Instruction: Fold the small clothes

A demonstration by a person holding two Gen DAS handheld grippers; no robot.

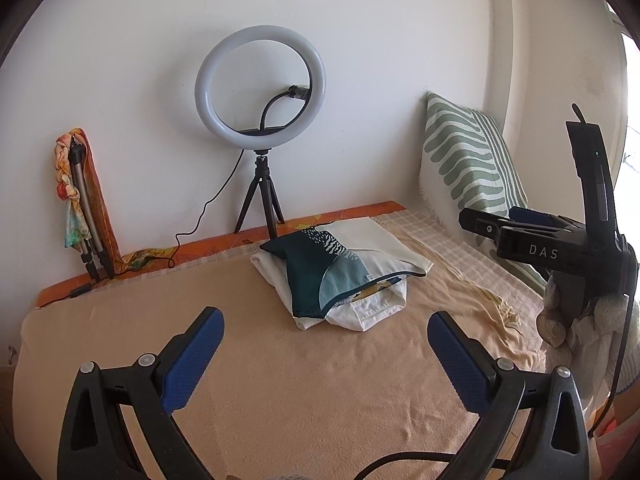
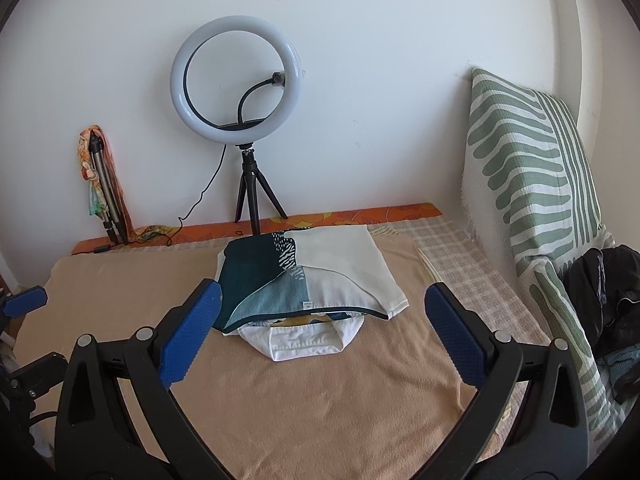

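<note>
Blue-padded fingers frame both views as I hold the left gripper (image 1: pixel 326 330) and the right gripper (image 2: pixel 323 306) above a peach blanket (image 1: pixel 280 380) spread over the bed. Both sets of jaws stand wide apart; neither one holds or touches anything.

Ahead of them sits the work: a small stack of folded clothes (image 2: pixel 304 284), resting on the blanket toward the wall. A teal-and-cream patterned garment (image 1: pixel 340 256) lies on top, folded roughly square, with a white garment (image 2: pixel 304 340) underneath whose hem pokes out at the near edge. From the right wrist view the stack lies between my spread fingers but beyond their tips; from the left it sits well ahead and slightly right.

I judge the stack to be nearly finished, with the protruding white hem the one untidy part. To do this step well, I would bring one gripper low to that near hem, close on a single layer only, and tuck or fold it back under the top piece, while the other gripper presses the top garment lightly so the pile does not slide or skew on the soft blanket.

Behind the stack stands a ring light (image 1: pixel 260 86) on a small tripod, and a green-striped pillow (image 2: pixel 532 168) leans at the right. A dark bundle (image 2: pixel 604 312), perhaps more clothing, lies beside the pillow.
</note>
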